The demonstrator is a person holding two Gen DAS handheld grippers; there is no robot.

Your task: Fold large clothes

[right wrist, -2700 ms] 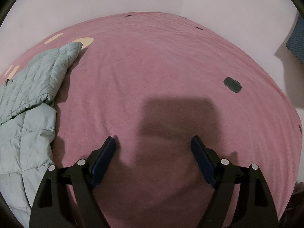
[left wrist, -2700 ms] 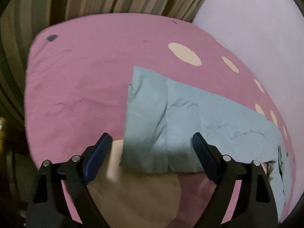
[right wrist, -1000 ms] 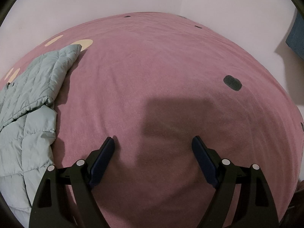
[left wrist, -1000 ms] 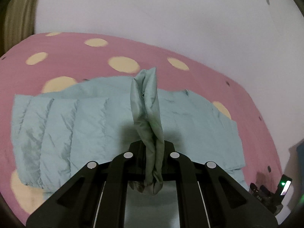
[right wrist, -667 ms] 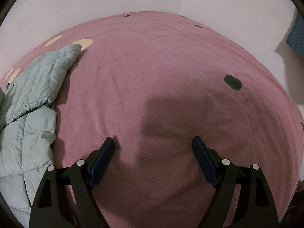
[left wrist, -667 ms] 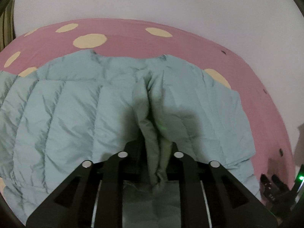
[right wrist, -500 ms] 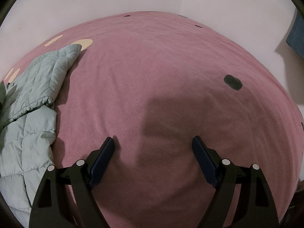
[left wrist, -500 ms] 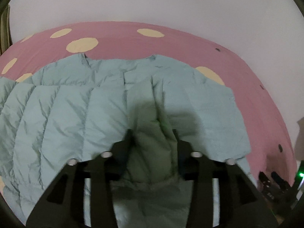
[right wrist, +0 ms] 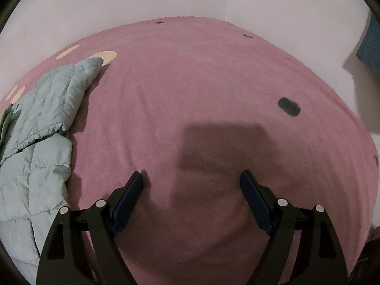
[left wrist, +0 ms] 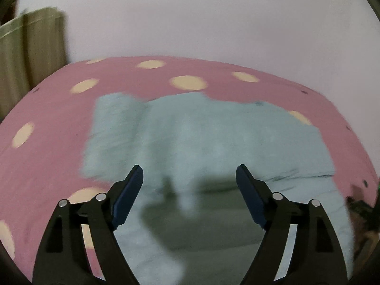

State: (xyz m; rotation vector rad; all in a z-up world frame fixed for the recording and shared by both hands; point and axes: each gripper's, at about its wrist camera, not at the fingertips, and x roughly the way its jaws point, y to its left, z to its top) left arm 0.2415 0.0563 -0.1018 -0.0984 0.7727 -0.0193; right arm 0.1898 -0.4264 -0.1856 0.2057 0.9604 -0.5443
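A pale green quilted jacket (left wrist: 213, 137) lies folded flat on the pink spotted bedsheet (left wrist: 47, 109); the left wrist view is blurred by motion. My left gripper (left wrist: 189, 178) hovers above the jacket's near part, its jaws opening and nothing between them. In the right wrist view the jacket (right wrist: 45, 123) lies at the far left, its edge bunched. My right gripper (right wrist: 191, 180) stands open over bare pink sheet (right wrist: 201, 83), well to the right of the jacket, holding nothing.
White walls (left wrist: 190, 19) close the bed's far side and corner. A striped curtain (left wrist: 28, 54) hangs at the left. A blue cloth item (right wrist: 370, 47) hangs on the wall at right. A dark device (left wrist: 358, 204) lies at the bed's right edge.
My left gripper let go of the jacket fold it was shut on; the fold dropped flat. The jaws spread wide and the gripper drew back. The right gripper kept still.
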